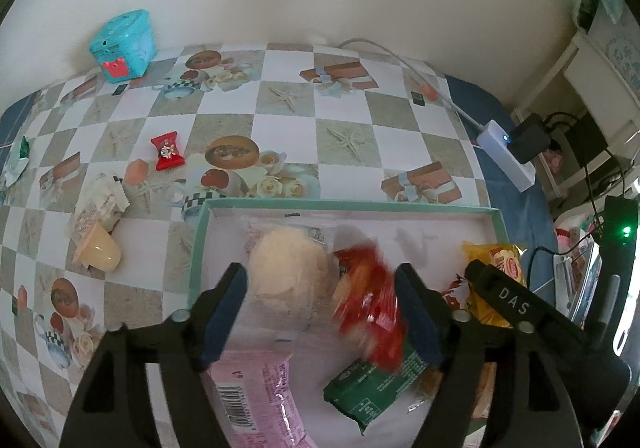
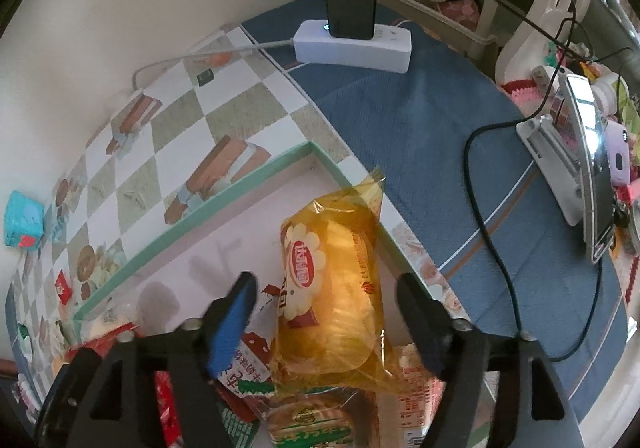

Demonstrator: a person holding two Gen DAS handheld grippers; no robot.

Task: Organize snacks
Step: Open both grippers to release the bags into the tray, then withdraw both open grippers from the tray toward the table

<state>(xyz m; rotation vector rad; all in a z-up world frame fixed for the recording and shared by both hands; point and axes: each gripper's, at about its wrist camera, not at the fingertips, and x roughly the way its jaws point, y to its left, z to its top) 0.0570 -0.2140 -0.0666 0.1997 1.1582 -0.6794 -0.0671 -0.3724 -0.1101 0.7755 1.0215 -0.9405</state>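
Note:
A shallow teal-rimmed box [image 1: 340, 203] with a white floor lies on the checkered tablecloth and holds several snacks. My left gripper [image 1: 320, 308] hangs open over it. Between its fingers sit a pale round bun in clear wrap [image 1: 288, 268] and a blurred red packet [image 1: 368, 308]; neither is pressed by both pads. A green packet [image 1: 368, 380] and a pink packet [image 1: 256, 396] lie below. My right gripper [image 2: 326, 320] is open over the box corner [image 2: 316, 148], with a yellow cake packet [image 2: 332, 288] lying loose between its fingers. One of the right gripper's fingers [image 1: 496, 284] shows beside the yellow packet [image 1: 492, 254].
Loose on the cloth left of the box: a red candy [image 1: 168, 150], a white wrapper [image 1: 100, 200], a jelly cup [image 1: 100, 252] and a teal tin [image 1: 122, 44]. A white power strip [image 2: 352, 48] with a black charger, cables and a phone on a stand [image 2: 592, 168] lie to the right.

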